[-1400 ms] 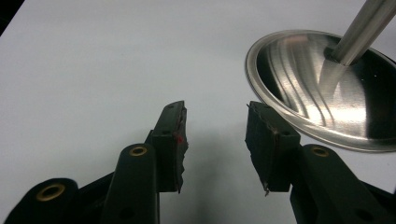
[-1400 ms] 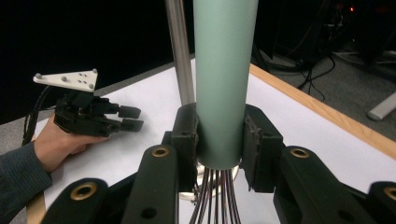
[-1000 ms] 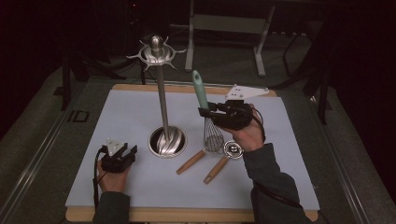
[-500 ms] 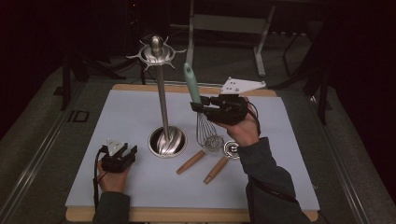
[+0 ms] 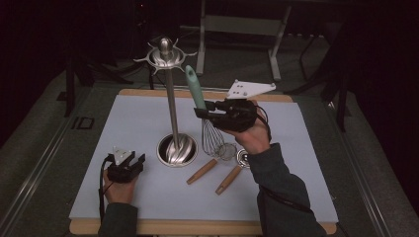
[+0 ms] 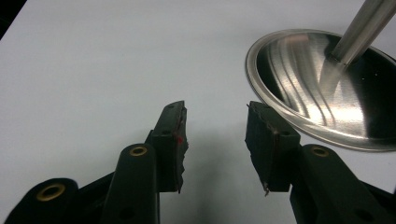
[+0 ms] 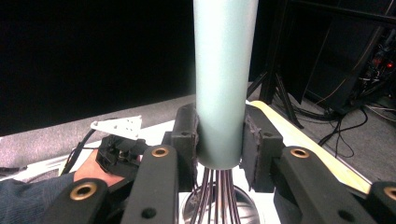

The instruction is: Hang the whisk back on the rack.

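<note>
Whisk lifted in the right gripper, beside the metal stand.

The right gripper [image 5: 203, 111] is clamped on the whisk [image 5: 198, 97] by the low end of its pale green handle, holding it nearly upright with the wires hanging just above the white mat [image 5: 128, 123], close to the right of the stand [image 5: 171, 106]. The left gripper [image 5: 134, 161] rests on the mat near the stand's base, jaws apart with nothing between them. Two wooden-handled utensils [image 5: 201, 171] lie on the mat below the whisk.

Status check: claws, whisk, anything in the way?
Right claw shut on teal-handled wire whisk, upright. Left claw open, empty. Steel utensil stand close beside whisk.
</note>
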The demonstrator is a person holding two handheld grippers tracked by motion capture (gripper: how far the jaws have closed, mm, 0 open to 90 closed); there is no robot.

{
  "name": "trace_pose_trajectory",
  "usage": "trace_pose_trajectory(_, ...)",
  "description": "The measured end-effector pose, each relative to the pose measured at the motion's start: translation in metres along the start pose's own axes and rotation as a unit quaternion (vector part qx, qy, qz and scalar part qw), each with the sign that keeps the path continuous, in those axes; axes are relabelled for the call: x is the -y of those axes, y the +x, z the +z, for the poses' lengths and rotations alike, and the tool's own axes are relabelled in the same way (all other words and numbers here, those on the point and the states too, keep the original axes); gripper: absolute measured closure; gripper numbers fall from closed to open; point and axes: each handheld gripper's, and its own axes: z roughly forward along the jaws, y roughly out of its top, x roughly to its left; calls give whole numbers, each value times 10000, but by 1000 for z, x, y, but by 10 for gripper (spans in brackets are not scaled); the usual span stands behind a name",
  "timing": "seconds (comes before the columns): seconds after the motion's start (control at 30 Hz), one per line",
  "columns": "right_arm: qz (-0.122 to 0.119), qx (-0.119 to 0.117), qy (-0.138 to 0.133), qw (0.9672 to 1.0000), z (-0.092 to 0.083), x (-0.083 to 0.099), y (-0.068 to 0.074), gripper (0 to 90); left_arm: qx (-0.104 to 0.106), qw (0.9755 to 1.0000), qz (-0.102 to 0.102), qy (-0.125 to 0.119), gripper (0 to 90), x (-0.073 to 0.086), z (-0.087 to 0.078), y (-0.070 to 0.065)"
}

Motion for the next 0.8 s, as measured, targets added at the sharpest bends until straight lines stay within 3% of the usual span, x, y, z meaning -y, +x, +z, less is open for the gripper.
trace_pose_trajectory(0.27, 45, -29, 71, 10000, 14, -3, -5, 691, 6, 10000, 2, 6, 580, 0, 0, 0)
trace_pose_trajectory(0.4, -70, -81, 70, 9999, 20, -3, -6, 690, 6, 10000, 5, 5, 580, 0, 0, 0)
trace_pose_trajectory(0.8, 61, -156, 105, 9998, 38, -3, -11, 679, 15, 10000, 5, 10, 579, 0, 0, 0)
